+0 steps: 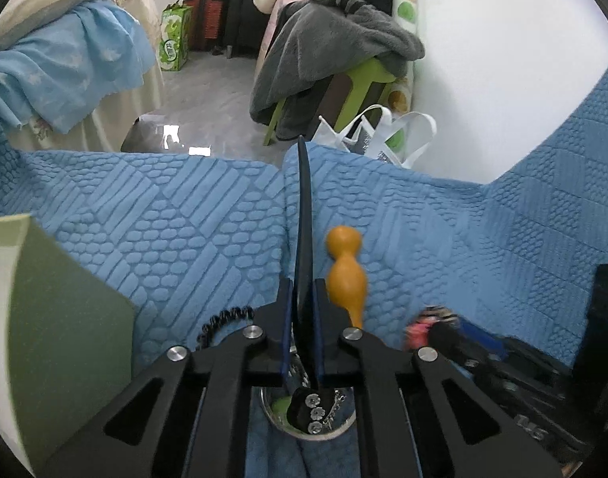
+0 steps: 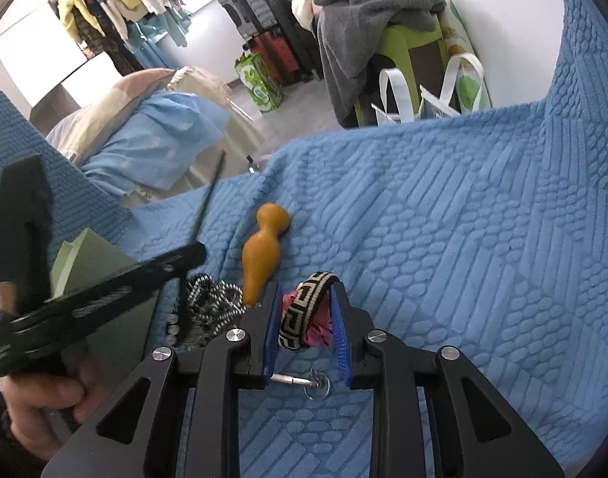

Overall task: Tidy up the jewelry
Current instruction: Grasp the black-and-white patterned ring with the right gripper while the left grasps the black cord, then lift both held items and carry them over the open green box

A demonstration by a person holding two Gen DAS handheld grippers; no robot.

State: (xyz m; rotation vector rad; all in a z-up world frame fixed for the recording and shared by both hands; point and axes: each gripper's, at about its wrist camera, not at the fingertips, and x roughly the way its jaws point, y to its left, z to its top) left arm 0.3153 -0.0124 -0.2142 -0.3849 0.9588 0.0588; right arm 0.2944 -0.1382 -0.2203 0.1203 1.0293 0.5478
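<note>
In the left wrist view the left claw sits low in the centre of the frame, its blue-lined jaws pinched onto a thin dark headband seen edge-on, which rises in a slim arc toward the middle of the frame. The band's lower end, set with three small sparkly flowers, hangs beneath the claw over a round metal dish at the bottom centre. Just right of the jaws an orange gourd ornament lies on the blue quilted bedspread. A coiled black cord lies to the left, and a pale green box fills the lower left.

In the right wrist view the right claw, bottom centre, is closed on a woven band with a black and cream key pattern, with pink fabric bunched beside it. A beaded chain lies left of it and a small metal clip with a ring lies below.

The risks look plain. The headband is held by a narrow edge, so it could pivot or slip out if swung quickly. Its trailing end might snag the dish or the chain. The right claw may drag the pink fabric along with the woven band.
</note>
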